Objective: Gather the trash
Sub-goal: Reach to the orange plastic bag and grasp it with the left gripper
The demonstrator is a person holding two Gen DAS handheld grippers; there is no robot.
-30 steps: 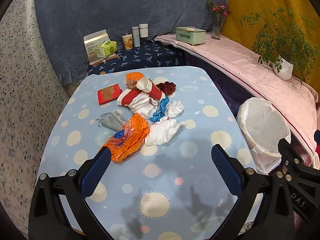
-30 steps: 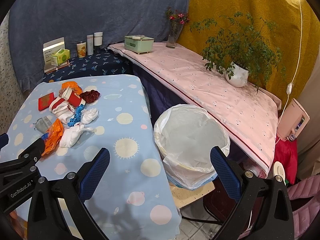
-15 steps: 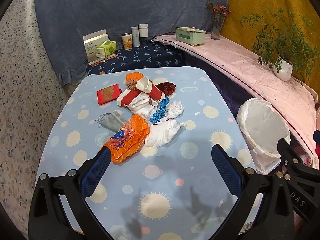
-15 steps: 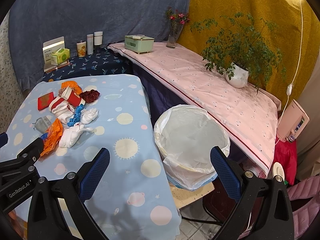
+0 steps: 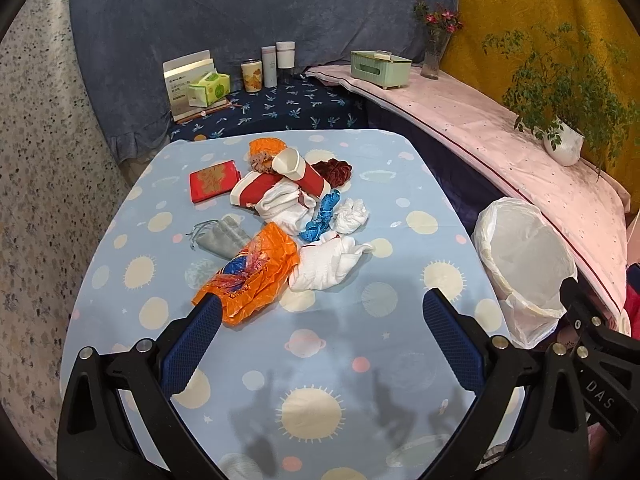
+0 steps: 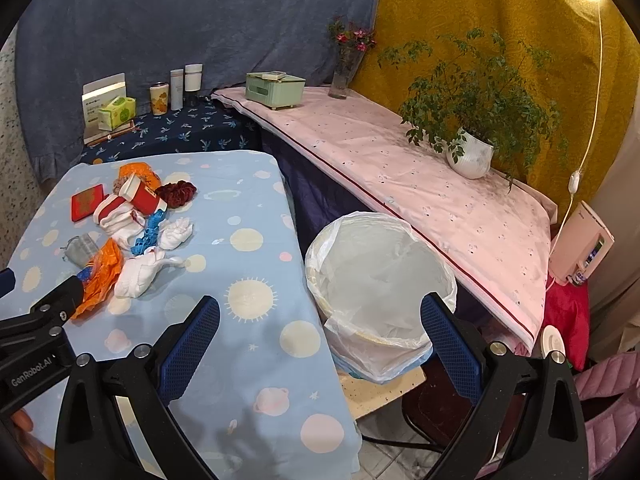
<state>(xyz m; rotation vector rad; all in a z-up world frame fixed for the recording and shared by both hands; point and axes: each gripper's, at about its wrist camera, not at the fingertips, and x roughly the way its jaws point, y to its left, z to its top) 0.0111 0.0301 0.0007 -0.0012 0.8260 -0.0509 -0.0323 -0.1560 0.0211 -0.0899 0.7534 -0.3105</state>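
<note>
A square table under a pale blue planet-print cloth (image 6: 256, 288) stands before a blue-grey draped backdrop (image 6: 200, 20), a mustard-yellow curtain (image 6: 500, 8) to its right.

Lt-blue planet-print tablecloth (image 5: 328, 360), orange bag (image 5: 256, 268), white bin liner (image 6: 380, 276)

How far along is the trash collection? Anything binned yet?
Done: nothing visible. The lined bin beside the table looks empty.
In hand: nothing. The left gripper and right gripper are both open, hovering short of the pile.
Left: the whole pile on the table, including the orange plastic bag, crumpled white tissue, red paper cup and blue strip.
</note>
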